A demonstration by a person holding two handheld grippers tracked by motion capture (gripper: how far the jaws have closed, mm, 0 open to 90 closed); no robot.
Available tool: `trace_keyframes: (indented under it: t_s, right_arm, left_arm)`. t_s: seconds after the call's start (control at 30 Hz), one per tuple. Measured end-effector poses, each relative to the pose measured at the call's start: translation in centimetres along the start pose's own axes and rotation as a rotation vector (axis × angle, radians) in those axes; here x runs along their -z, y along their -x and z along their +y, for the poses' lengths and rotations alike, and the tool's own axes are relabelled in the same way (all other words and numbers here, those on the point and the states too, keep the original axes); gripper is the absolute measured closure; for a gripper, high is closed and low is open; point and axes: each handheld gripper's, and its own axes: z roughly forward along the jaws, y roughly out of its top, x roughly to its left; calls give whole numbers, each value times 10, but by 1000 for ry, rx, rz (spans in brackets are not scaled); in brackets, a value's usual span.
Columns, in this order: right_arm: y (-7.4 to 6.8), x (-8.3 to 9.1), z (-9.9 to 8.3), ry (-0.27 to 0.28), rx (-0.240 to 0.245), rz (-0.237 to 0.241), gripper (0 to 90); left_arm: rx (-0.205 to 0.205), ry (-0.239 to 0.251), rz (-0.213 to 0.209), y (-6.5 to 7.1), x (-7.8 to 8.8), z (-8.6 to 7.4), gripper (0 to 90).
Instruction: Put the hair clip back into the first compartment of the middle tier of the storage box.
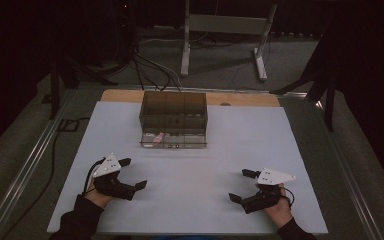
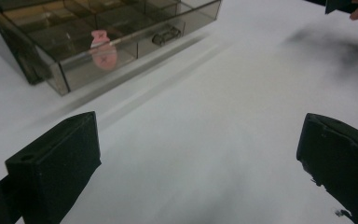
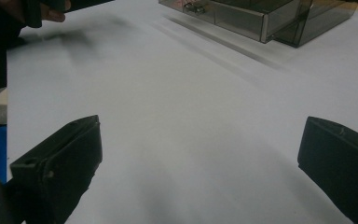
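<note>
both claws are seen low over the white worktop [image 1: 190, 200], near its front edge and well apart from each other. the left claw [image 1: 133, 174] is held wide open and nothing is gripped by it. the right claw [image 1: 243, 185] is also opened wide and empty. the smoky clear drawer box [image 1: 174, 116] is placed at the far middle, with its lowest drawer [image 1: 173, 141] pulled out. a pink piece [image 2: 103, 51] is seen inside it.
</note>
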Motion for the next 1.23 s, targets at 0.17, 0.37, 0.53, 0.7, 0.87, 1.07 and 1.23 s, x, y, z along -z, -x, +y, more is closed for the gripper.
trace_keyframes:
  t_s: [0.17, 0.37, 0.53, 0.7, 0.87, 1.07, 1.23]
  right_arm:
    - [0, 0, 0, 0, 0, 0, 0]
    - [1, 0, 0, 0, -3, -5, 0]
    - [1, 0, 0, 1, -3, -5, 0]
    - [2, 0, 0, 1, -4, -6, 0]
    - [2, 0, -1, 1, -5, -6, 0]
    - [2, 0, -1, -2, -3, -7, 0]
    - [2, 0, -1, -3, -2, -7, 0]
  left_arm:
    - [9, 2, 9, 1, 6, -5, 4]
    - [30, 17, 30, 0, 16, -10, 4]
    - [27, 5, 46, -1, 23, -16, 4]
    - [45, 8, 67, -2, 30, -21, 4]
    - [62, 8, 86, -4, 31, -26, 4]
    - [63, 7, 79, -3, 29, -26, 4]
    - [62, 5, 79, -3, 28, -25, 4]
